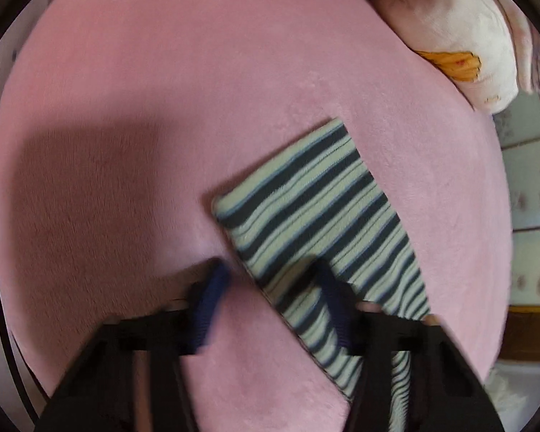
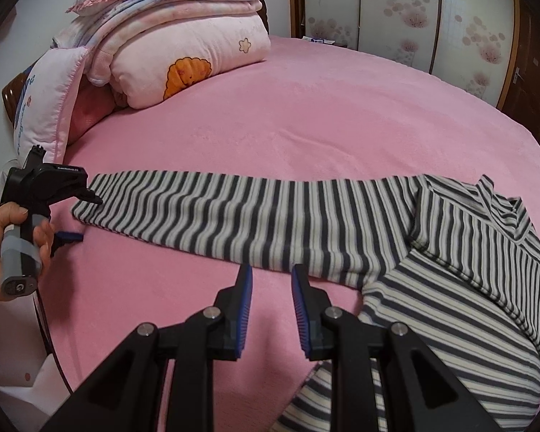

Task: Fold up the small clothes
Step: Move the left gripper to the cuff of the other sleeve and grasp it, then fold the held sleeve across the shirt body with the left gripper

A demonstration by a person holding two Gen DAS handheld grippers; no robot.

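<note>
A dark-and-white striped long-sleeved shirt [image 2: 468,306] lies flat on the pink bed [image 2: 306,115], with its collar to the far right. One sleeve [image 2: 234,216] is stretched straight out to the left. My left gripper [image 2: 86,217] is at the cuff end. In the left wrist view the left gripper [image 1: 270,288] is blurred. Its jaws stand apart over the sleeve [image 1: 316,208]: one finger lies on the stripes, the other on the pink cover beside the edge. My right gripper [image 2: 273,270] hovers just short of the sleeve's near edge. Its jaws stand a little apart with nothing between them.
A stack of folded pink quilts and pillows [image 2: 183,54] sits at the back left of the bed, and shows as white bedding [image 1: 450,28] in the left wrist view. Floral wardrobe doors [image 2: 396,10] stand behind the bed. A person's hand [image 2: 3,252] holds the left gripper's handle.
</note>
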